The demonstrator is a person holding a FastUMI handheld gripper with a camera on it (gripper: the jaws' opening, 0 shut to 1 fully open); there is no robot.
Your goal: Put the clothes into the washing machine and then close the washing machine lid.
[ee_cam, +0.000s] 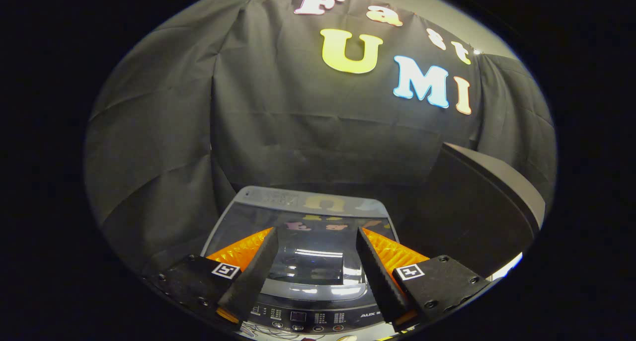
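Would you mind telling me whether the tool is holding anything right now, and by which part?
Nothing is held: the tool is open, its fingers apart above the closed dark glass lid of the grey top-loading washing machine.

Washer lid (pixel 310 241): dark glossy panel, glass or clear plastic, can't tell which; mirror-like, picks up reflections + light streaks. Lid's rear strip looks matt grey plastic. Control panel (pixel 308 317) at front: smooth dark plastic, semi-gloss. Gripper (pixel 316 264) fingers spread apart over the lid, nothing between them; pads (pixel 256 274) have a fine ribbed, rubbery matt texture, mounts look like matt plastic w/ screw heads. Booth wall (pixel 164 147): matt woven cloth, creased. Dark curved object (pixel 477 207) beside washer: smooth matt finish, prob plastic.
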